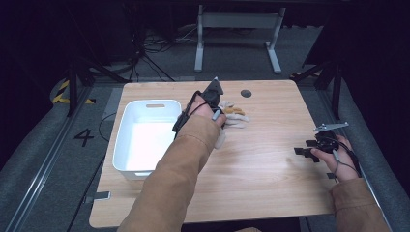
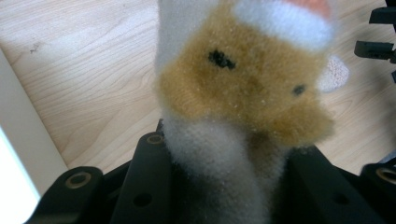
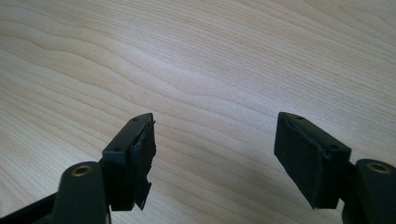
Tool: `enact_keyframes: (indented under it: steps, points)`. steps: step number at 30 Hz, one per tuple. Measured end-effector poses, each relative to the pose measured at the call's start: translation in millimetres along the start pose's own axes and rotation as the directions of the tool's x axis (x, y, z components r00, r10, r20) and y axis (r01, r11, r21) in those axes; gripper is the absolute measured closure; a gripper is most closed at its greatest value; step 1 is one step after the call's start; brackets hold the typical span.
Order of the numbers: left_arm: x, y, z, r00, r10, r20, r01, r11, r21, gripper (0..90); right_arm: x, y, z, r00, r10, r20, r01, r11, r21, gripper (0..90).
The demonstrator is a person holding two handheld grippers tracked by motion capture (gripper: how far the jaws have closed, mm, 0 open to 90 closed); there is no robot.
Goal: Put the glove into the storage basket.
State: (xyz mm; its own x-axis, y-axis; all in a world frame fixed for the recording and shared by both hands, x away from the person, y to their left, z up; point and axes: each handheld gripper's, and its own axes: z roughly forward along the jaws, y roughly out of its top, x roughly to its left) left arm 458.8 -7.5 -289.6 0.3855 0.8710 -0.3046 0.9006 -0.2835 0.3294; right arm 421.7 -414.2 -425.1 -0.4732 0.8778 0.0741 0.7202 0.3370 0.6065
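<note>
At the near right of the wooden bench (image 1: 261,159), the right claw (image 1: 304,148) hovers over bare wood, its jaws spread wide apart with nothing between them. Farther in, a tan-sleeved left arm (image 1: 179,174) reaches across to the middle of the bench, where the left claw (image 1: 218,99) is clamped on a plush toy (image 2: 243,88), brown and white with small black eyes, its white fabric squeezed between the black jaws. A white plastic tub (image 1: 145,137) sits just left of that hand. Beyond the bench, grey table legs (image 1: 237,38) stand on the dark floor.
</note>
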Motion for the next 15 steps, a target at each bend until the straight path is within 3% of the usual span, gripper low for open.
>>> enact_keyframes:
  steps: [7,15]
  points:
    - [15.0,-5.7,-9.4,0.999,-0.044,-0.005,0.044,0.9989,-0.016,69.9,4.6,7.7,1.2,0.9999,-0.015,-0.004,0.015,1.0,0.002,30.4]
    - [40.1,-21.9,-37.6,0.9921,-0.12,-0.036,0.117,0.9904,-0.074,69.9,17.5,31.0,9.9,0.9976,-0.066,-0.022,0.066,0.998,-0.004,30.4]
